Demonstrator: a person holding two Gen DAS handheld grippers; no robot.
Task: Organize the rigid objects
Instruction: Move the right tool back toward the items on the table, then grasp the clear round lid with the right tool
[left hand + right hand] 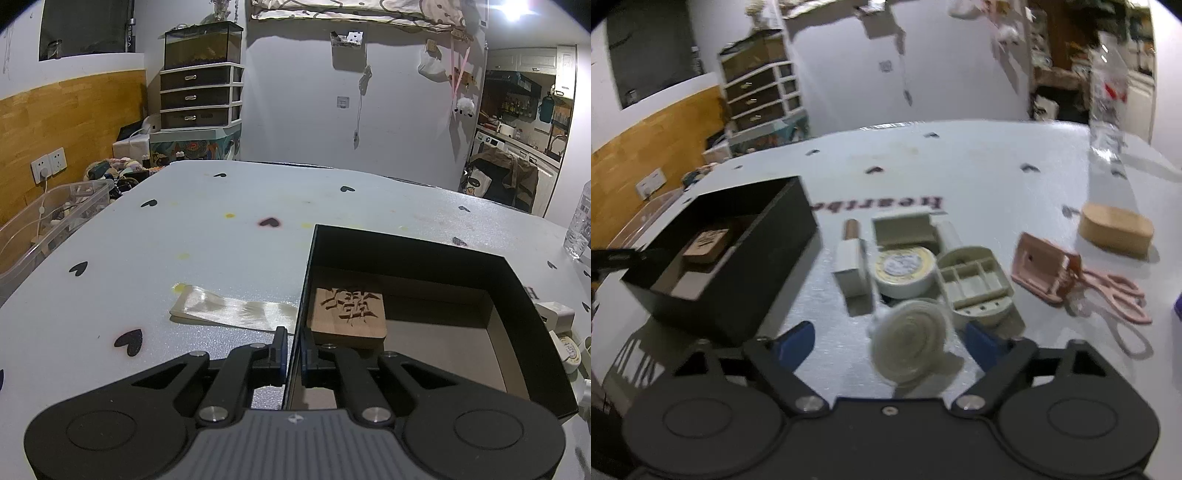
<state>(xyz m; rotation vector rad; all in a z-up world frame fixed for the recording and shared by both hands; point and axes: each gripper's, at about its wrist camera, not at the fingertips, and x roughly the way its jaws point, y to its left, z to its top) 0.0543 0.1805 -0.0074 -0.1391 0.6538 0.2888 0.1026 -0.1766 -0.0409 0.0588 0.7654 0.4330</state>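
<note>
A: What's in the black box?
B: A carved wooden block, flat and square. The left gripper has its fingers clamped on the box's thin wall.
A: And the right gripper?
B: Fingers apart around a round ribbed lid (blurred). The surface is a pale, grainy sheet with black hearts.
</note>
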